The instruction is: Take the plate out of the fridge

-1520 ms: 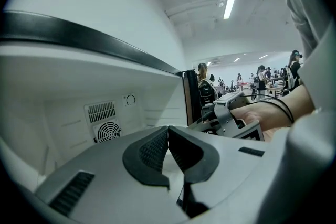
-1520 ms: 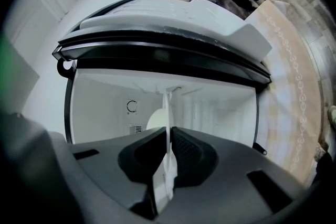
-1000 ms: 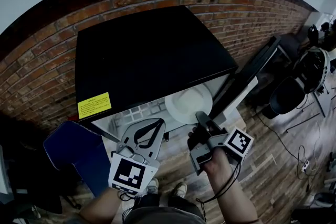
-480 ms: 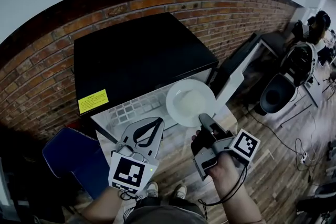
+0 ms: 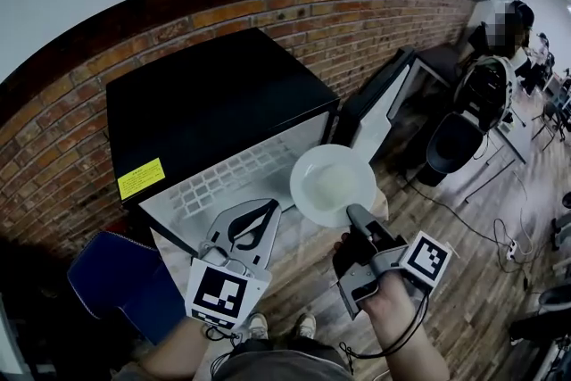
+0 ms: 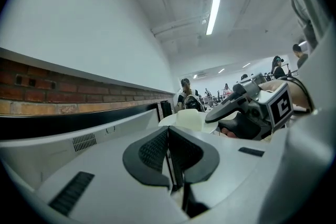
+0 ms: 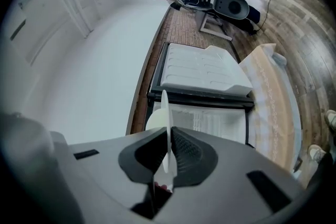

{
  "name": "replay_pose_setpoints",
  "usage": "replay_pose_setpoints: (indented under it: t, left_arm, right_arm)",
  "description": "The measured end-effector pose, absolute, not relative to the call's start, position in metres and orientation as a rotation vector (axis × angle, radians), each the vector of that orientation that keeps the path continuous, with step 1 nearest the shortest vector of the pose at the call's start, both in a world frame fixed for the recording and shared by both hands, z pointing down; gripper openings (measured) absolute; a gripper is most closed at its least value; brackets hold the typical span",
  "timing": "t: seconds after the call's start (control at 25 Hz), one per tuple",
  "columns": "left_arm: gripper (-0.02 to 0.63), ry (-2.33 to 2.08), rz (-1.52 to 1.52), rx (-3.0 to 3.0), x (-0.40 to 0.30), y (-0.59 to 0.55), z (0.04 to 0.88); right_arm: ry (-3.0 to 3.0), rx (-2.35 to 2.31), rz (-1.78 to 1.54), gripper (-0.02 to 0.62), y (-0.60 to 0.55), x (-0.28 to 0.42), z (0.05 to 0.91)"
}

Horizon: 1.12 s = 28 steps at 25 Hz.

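Head view: pinched plate (image 5: pixel 333 183) at near rim with right gripper (image 5: pixel 355 215); held left gripper (image 5: pixel 264 210) closed, empty. Judged stiff, light, slick, breakable; best taken by rim.

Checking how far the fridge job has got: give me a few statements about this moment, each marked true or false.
1. The right gripper is clamped on the rim of the plate. True.
2. The plate lies on a shelf inside the fridge. False: it is held in the air, out in front of the open fridge.
3. The left gripper holds a second plate. False: its jaws are shut with nothing between them.
4. The fridge door is open. True.
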<state>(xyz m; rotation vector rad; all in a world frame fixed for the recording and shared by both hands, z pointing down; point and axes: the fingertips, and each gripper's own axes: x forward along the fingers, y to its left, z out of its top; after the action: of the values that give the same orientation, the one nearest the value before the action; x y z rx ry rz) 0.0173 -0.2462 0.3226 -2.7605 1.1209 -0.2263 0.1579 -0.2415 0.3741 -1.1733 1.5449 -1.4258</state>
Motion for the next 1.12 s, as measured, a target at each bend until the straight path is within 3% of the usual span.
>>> replay_pose_setpoints:
  t: [1.12]
  left_arm:
    - [0.017, 0.873, -0.354, -2.885, 0.091, -0.213, 0.379]
  right_arm:
    - [1.387, -1.245, -1.487, 0.035, -0.175, 0.207, 0.455]
